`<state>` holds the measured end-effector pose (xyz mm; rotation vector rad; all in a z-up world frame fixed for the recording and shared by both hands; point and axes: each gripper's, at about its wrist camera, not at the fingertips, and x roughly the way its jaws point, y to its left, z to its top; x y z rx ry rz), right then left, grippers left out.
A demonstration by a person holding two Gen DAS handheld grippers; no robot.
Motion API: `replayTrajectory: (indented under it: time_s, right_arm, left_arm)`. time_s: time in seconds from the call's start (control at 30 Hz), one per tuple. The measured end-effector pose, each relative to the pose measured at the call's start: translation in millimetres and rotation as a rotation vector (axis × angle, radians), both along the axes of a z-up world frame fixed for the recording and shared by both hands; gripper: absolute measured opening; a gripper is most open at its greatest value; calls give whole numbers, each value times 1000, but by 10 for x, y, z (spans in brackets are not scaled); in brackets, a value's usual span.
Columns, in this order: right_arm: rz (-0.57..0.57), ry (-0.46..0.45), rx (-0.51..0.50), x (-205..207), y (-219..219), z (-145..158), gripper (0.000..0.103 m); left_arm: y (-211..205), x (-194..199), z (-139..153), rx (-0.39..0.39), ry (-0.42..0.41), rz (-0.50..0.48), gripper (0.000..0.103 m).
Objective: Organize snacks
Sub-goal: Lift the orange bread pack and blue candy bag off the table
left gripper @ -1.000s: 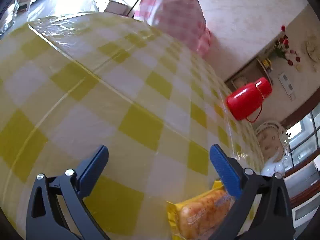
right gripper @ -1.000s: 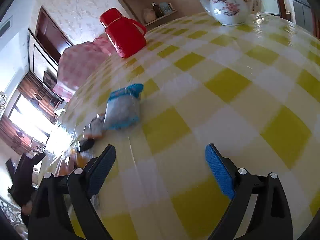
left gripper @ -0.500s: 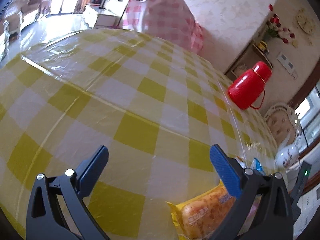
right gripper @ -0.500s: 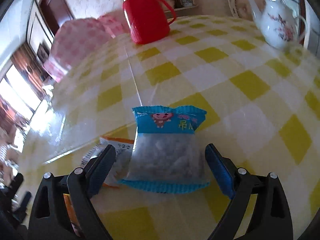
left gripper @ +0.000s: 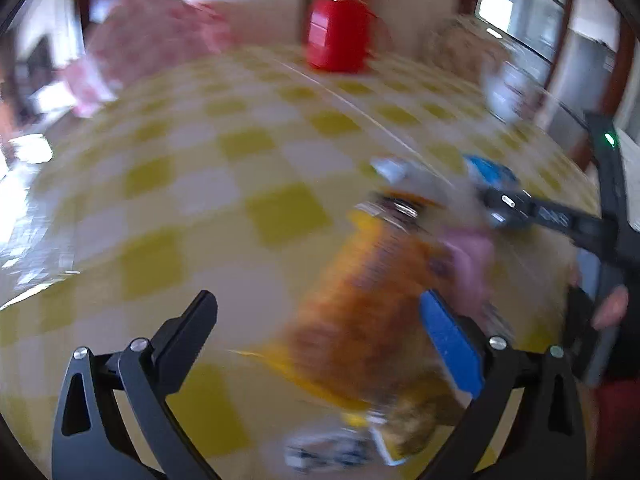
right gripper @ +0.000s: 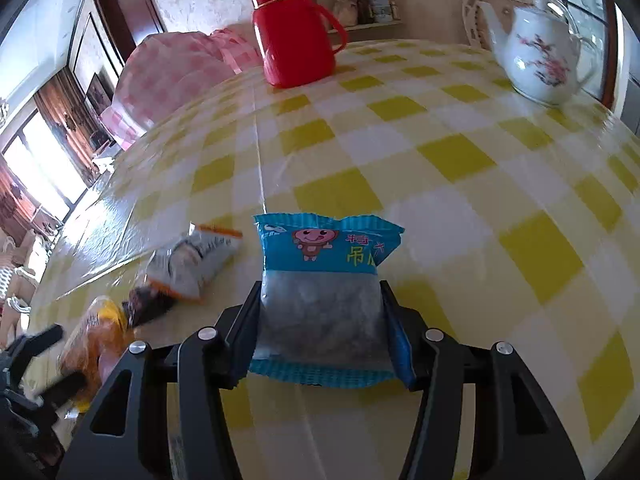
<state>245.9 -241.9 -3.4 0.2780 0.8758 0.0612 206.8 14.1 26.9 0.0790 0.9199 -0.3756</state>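
Note:
A blue snack packet (right gripper: 324, 248) with a cartoon print lies on the yellow-checked tablecloth (right gripper: 460, 152). My right gripper (right gripper: 320, 292) is closing on it, and both pads touch its clear lower half. To its left lie a white-and-orange packet (right gripper: 192, 260), a small dark packet (right gripper: 148, 304) and an orange bread packet (right gripper: 96, 336). In the blurred left wrist view, my left gripper (left gripper: 318, 300) stands open over the orange bread packet (left gripper: 372, 280), which lies between the fingers, nearer the blue right pad. The right gripper (left gripper: 504, 204) shows there at the blue packet (left gripper: 488, 170).
A red thermos jug (right gripper: 292, 28) stands at the table's far side, a white flowered teapot (right gripper: 540, 56) at the far right. A pink checked cover (right gripper: 172, 76) sits beyond the far left edge. A hand (left gripper: 608, 308) holds the right gripper's handle.
The right jaws have narrowed from wide open onto the blue packet's sides. The left gripper has rolled and swung right, so the orange packet now lies between its fingers.

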Motion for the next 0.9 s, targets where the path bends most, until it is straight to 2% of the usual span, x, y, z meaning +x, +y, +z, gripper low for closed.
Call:
replayTrajectory:
  time_s: [0.13,0.17,0.23,0.3,0.33,0.37,0.47,0.53,0.67,0.77,0.83,0.9]
  right_arm:
    - [-4,5,8,-244,-63,0,54]
    - [-1,7,7,-295,-64,3,55]
    - [13,13,-4,-393,-48,10,56]
    - [21,26,-17,-425,-42,11,58]
    - [18,35,-24,-418,-42,11,64]
    - [3,43,-32,-404,-54,13,77]
    - [-42,48,-41,-368,-60,-5,81]
    - [-39,52,-71,-337,-20,-11,81]
    - [-46,56,-72,-318,-13,-17,83]
    - [-29,55,-85,-309,10,-17,82]
    - [-6,52,-101,-302,50,-20,81]
    - [17,49,-119,-290,102,-22,80]
  left_arm:
    - [-293,-75,-208,77,97,-130,101]
    - [-344,-106,-213,86,97,-159,101]
    - [-368,-113,-178,45,107,-180,101]
    - [-306,-93,-117,22,79,-140,101]
    - [-237,-70,-67,-10,65,-113,101]
    - [-161,-42,-25,-41,53,-84,101]
    - [98,89,35,-115,32,81,101]
    - [165,153,11,-133,23,130,101]
    - [-63,131,-22,-71,26,83,101]
    - [-345,92,-118,65,26,29,102]
    - [-396,90,-130,72,14,29,101]
    - [-370,96,-150,41,15,3,92]
